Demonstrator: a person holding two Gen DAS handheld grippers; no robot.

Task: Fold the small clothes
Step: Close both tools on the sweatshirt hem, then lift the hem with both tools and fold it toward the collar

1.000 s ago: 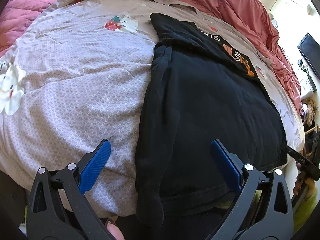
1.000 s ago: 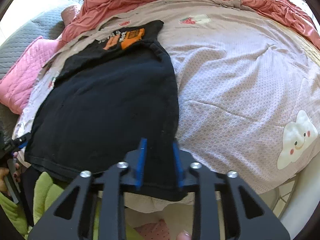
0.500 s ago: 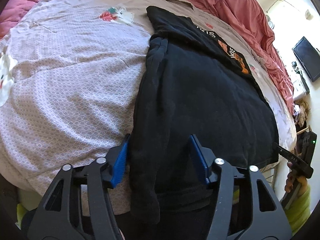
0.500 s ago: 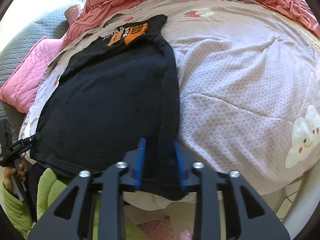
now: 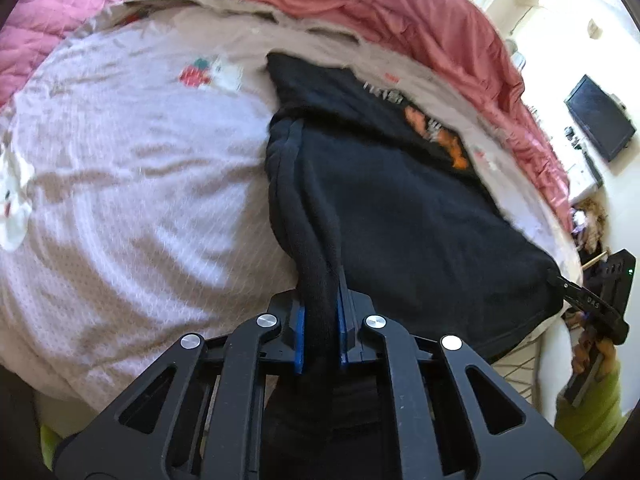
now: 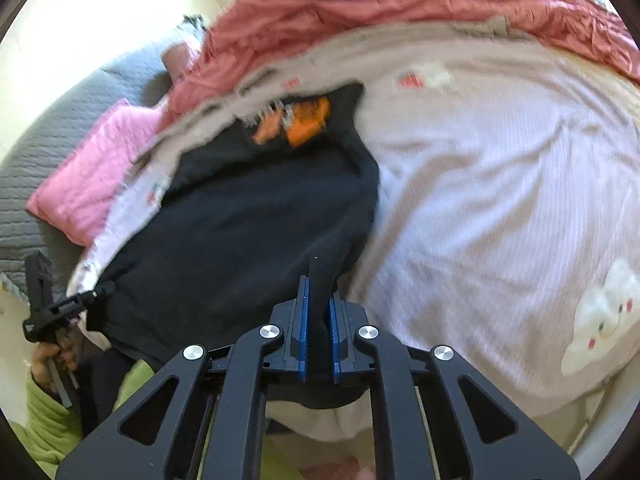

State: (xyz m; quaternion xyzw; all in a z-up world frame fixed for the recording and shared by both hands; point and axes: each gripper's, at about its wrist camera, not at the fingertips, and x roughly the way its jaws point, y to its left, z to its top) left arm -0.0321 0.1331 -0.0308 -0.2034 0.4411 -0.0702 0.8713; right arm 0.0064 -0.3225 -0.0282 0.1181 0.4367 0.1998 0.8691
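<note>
setting: bedroom in a home. evidence: a bed spread with a pale patterned sheet printed with strawberries and a smiling cloud; a rumpled coral-red duvet bunched along the far side; a pink quilted pillow resting on a grey quilted cover; a dark flat screen mounted on a bright cream wall; small clutter on a surface below it, too blurred to name.
</note>
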